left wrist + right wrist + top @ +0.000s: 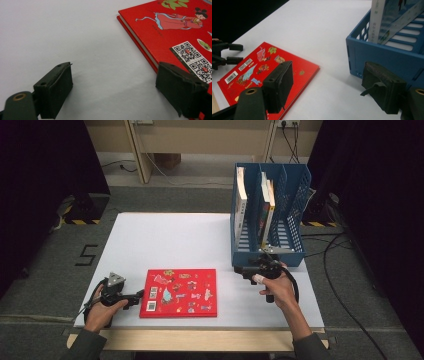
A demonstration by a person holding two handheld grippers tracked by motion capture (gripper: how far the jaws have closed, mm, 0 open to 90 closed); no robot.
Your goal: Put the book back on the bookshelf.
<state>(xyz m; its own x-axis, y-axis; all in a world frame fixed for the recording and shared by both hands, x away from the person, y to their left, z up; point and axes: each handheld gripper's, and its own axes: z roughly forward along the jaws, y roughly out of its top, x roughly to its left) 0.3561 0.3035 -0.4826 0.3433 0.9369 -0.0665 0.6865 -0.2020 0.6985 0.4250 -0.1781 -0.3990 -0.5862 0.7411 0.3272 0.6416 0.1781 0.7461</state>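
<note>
Red and flat on the white table (pixel 150 240), the picture book (pixel 178 292) lies near the front edge, seemingly next for the blue file rack (pixel 295 251), where other books (pixel 266 209) already stand upright. Left gripper (pixel 140 295) waits wide at the book's left edge, and right gripper (pixel 243 269) is empty and wide just beside the rack's front. Rack walls hide the standing books' lower parts, and their covers are cut off in the right gripper view.

The white surface (pixel 165 240) sits on a pale wooden board that shows along the near edge. A red book (pixel 178 292) lies flat near the front, left of the middle, cover up with cartoon pictures and printed codes. A blue file rack (pixel 269 217) stands at the right side towards the back, holding upright books (pixel 267 210) in its slots.
</note>
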